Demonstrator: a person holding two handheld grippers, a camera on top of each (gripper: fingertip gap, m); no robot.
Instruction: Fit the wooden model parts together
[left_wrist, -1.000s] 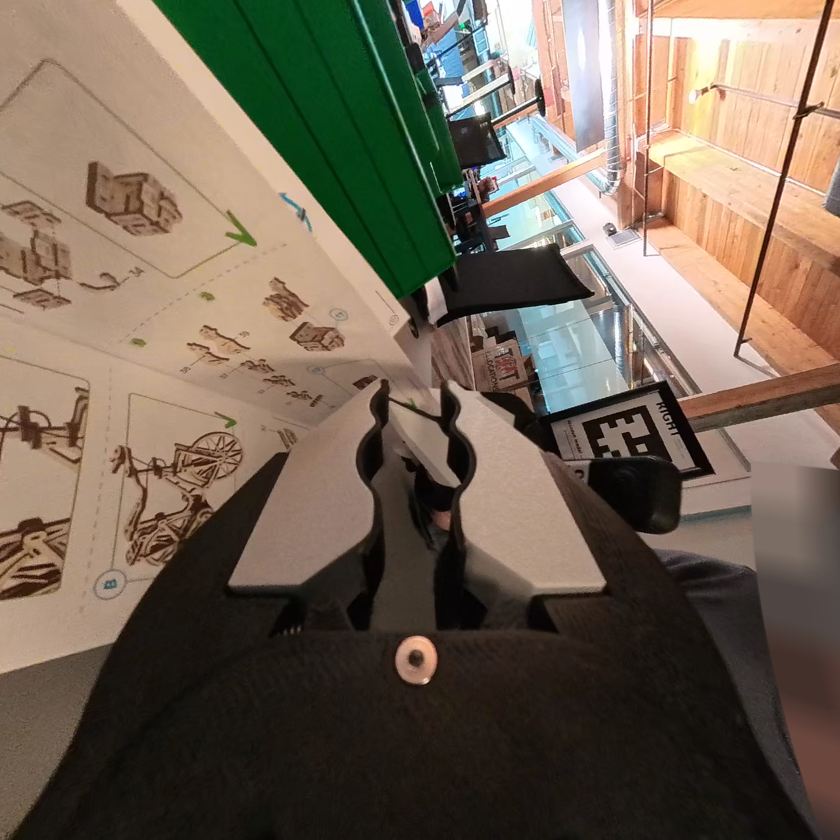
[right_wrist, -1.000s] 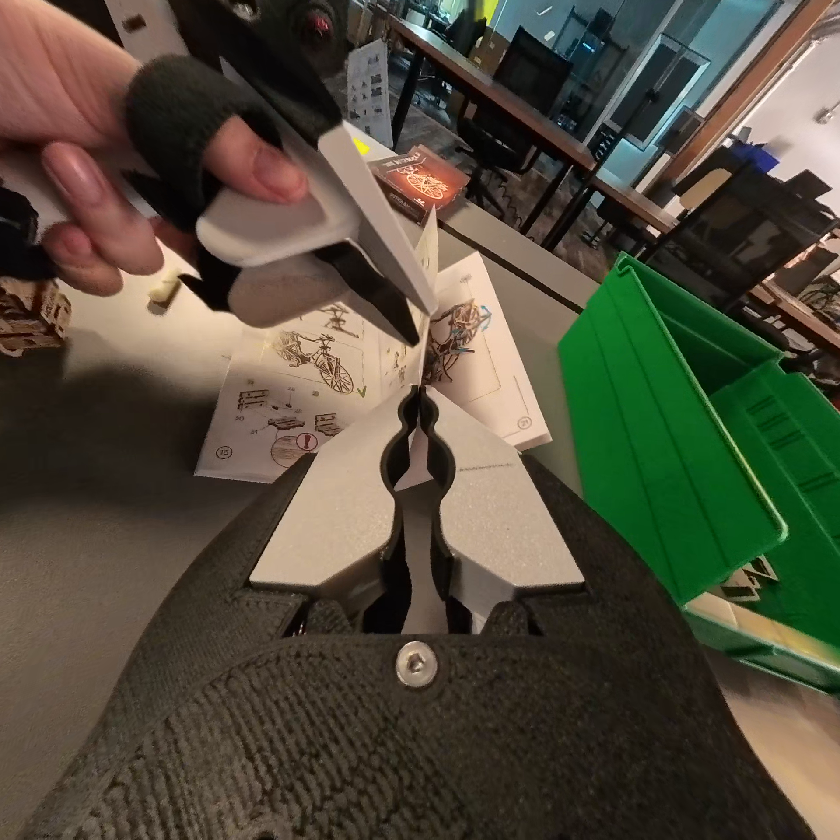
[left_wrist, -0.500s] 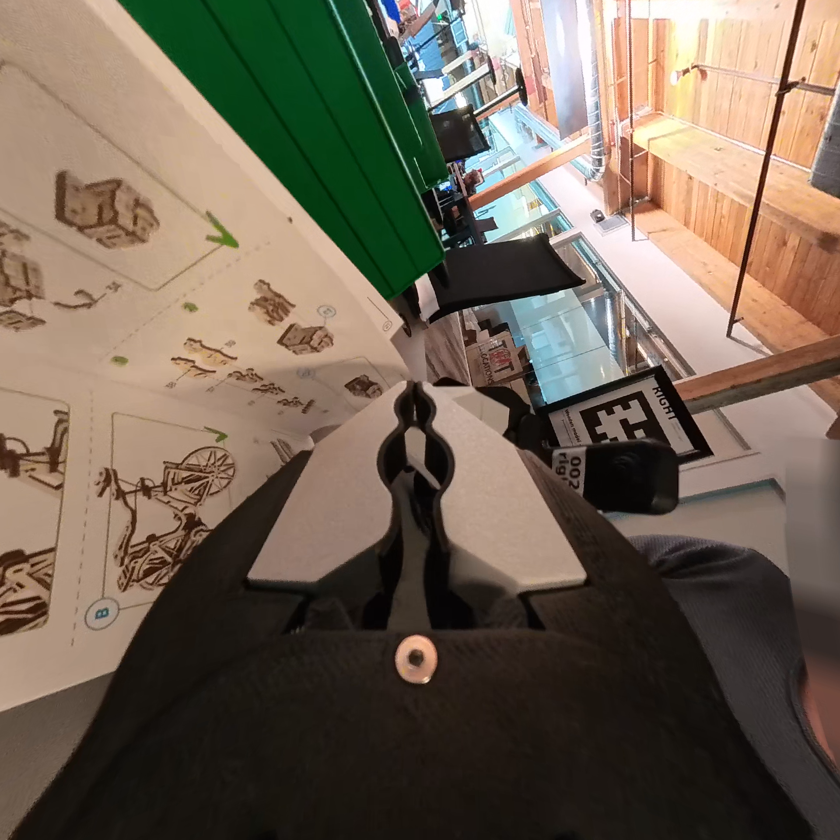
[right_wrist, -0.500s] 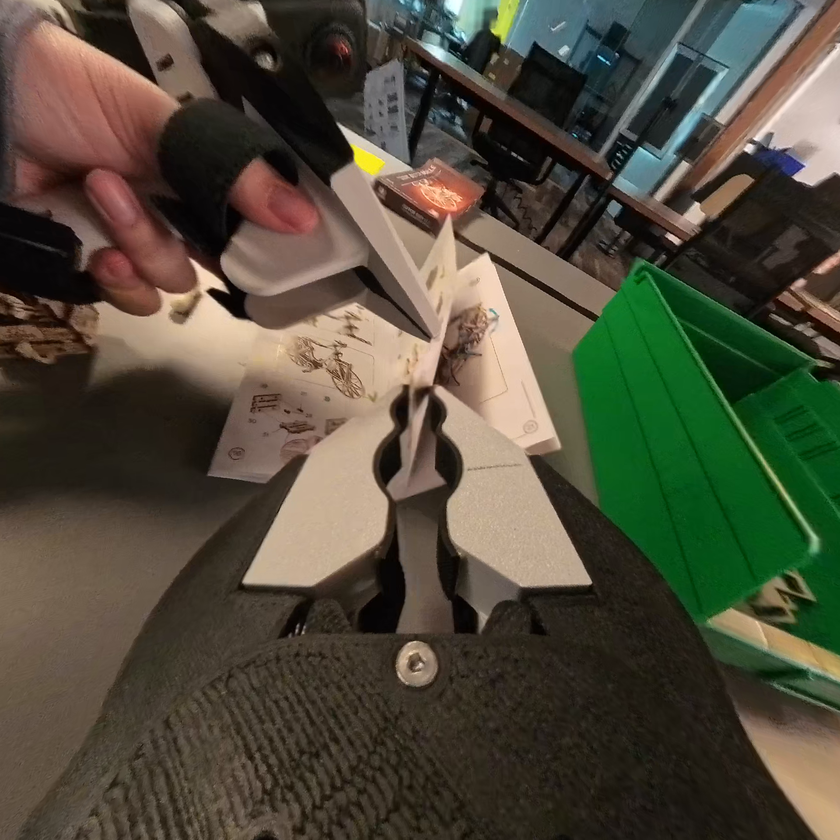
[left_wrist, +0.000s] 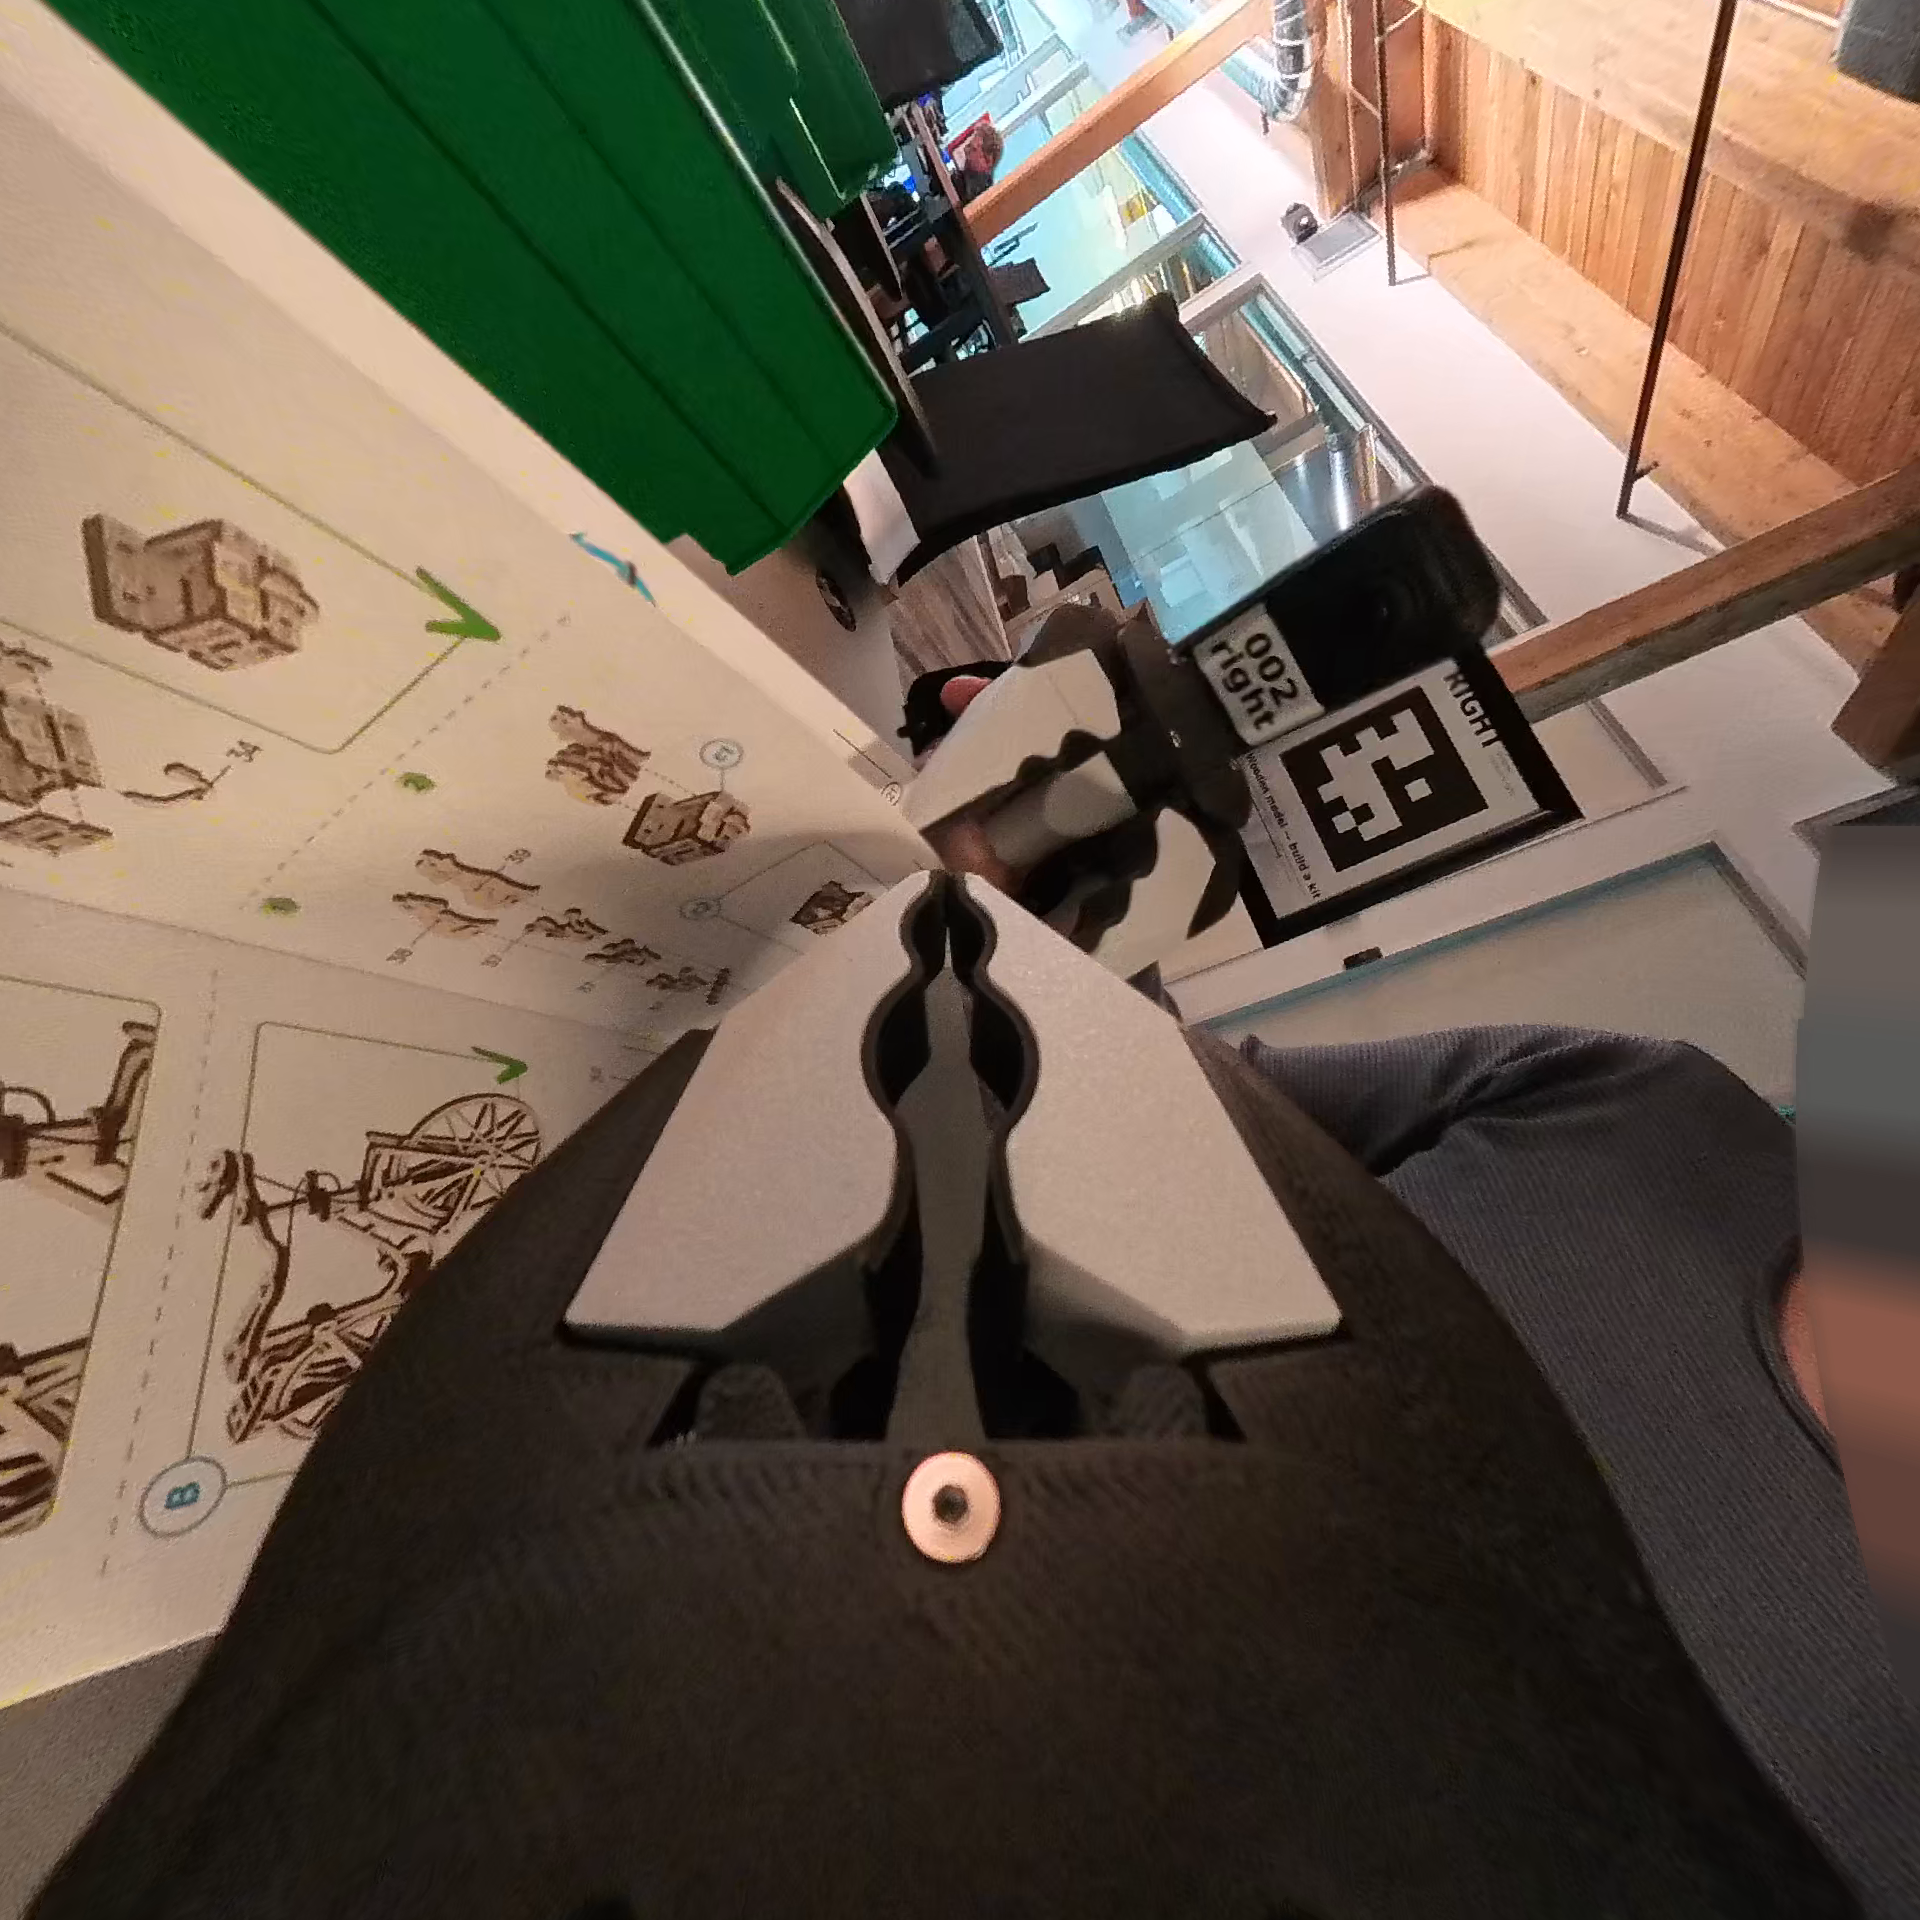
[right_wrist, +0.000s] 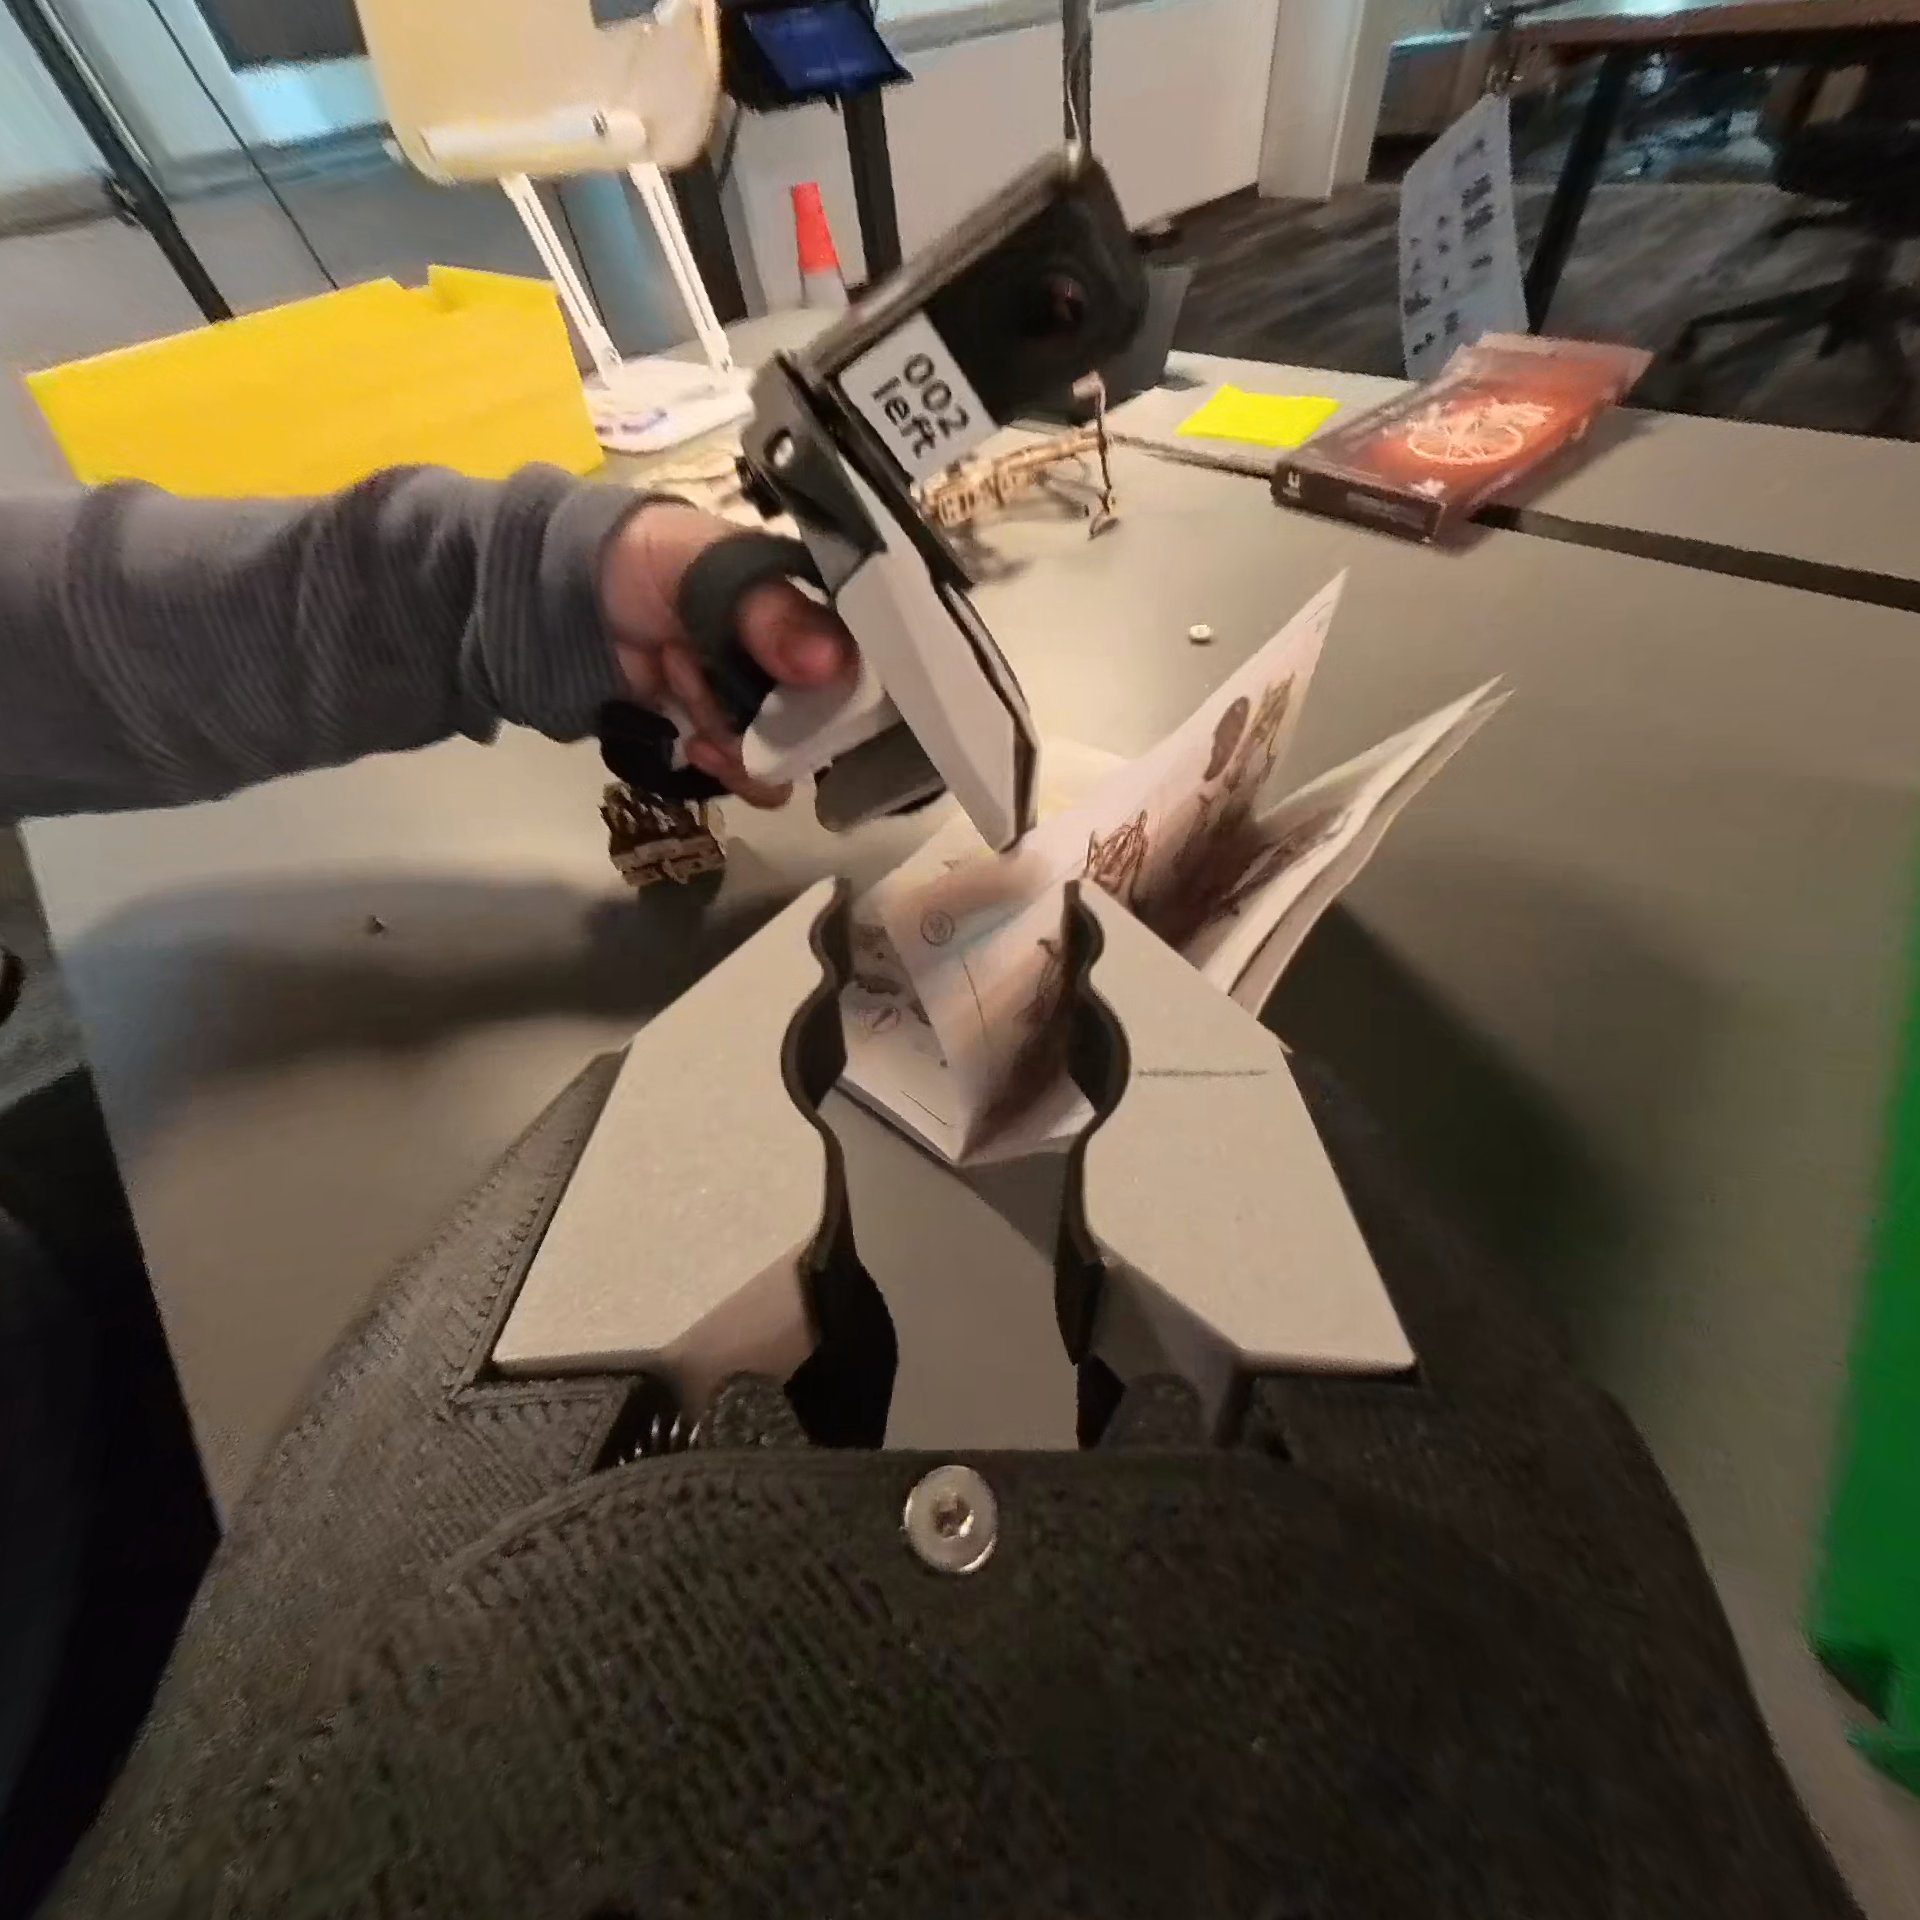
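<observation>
An instruction booklet (right_wrist: 1195, 831) stands half open on the grey table (right_wrist: 1558, 831), its pages fanned upward. My left gripper (left_wrist: 945, 883) is shut on the top edge of one page (left_wrist: 312, 727); it also shows in the right wrist view (right_wrist: 1003, 831), coming down from the upper left. My right gripper (right_wrist: 956, 904) is open, its fingers either side of the booklet's near corner without gripping it; it also shows in the left wrist view (left_wrist: 1029, 769). A small wooden block assembly (right_wrist: 660, 831) sits under my left hand. A larger wooden model (right_wrist: 1008, 478) lies behind.
A green bin (right_wrist: 1870, 1247) stands close at the right and also shows in the left wrist view (left_wrist: 468, 260). A yellow bin (right_wrist: 312, 395) stands at the back left beside a white lamp base (right_wrist: 644, 416). A dark box (right_wrist: 1455, 436) and a yellow note (right_wrist: 1257, 410) lie at the back right.
My left gripper has closed on a page. My right gripper has opened, let go of the page it pinched, and drawn back; the booklet now fans open.
</observation>
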